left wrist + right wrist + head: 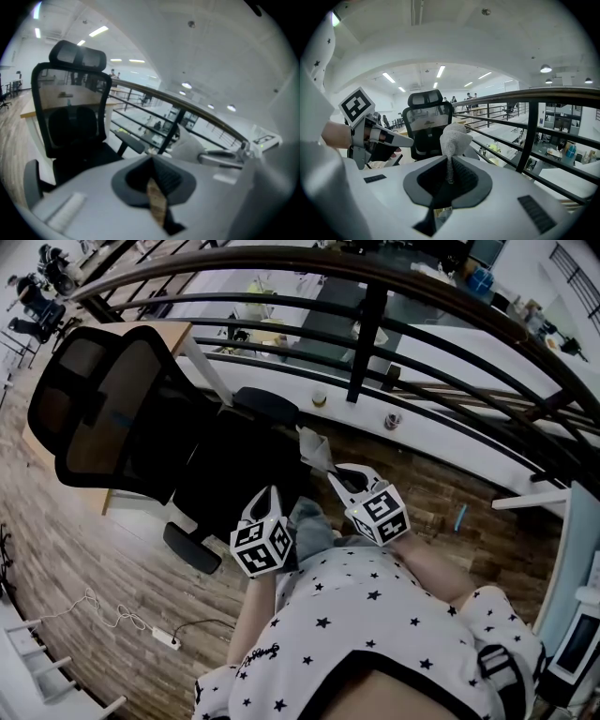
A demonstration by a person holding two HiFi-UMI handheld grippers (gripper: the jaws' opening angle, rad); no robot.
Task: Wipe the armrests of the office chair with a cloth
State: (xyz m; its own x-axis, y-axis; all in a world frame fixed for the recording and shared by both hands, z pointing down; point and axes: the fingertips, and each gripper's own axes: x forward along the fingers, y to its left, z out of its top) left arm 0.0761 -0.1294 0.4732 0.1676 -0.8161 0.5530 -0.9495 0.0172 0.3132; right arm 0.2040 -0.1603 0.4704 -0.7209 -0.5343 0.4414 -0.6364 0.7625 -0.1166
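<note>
A black office chair (112, 418) with a mesh back stands at the left, facing the railing. Its far armrest (267, 404) lies near the railing and its near armrest (190, 547) sits low beside my left gripper's marker cube. My right gripper (330, 474) is shut on a small white cloth (314, 448), held up in the air just right of the seat. In the right gripper view the cloth (454, 138) bunches above the closed jaws. My left gripper (273, 491) is shut and holds nothing, pointing at the seat; the far armrest (129, 140) is ahead of it.
A black metal railing (366, 338) with a curved handrail runs across the far side, with two small cups (320, 398) on its ledge. A wooden desk (178, 334) stands behind the chair. A white power strip (167, 638) and cable lie on the wood floor.
</note>
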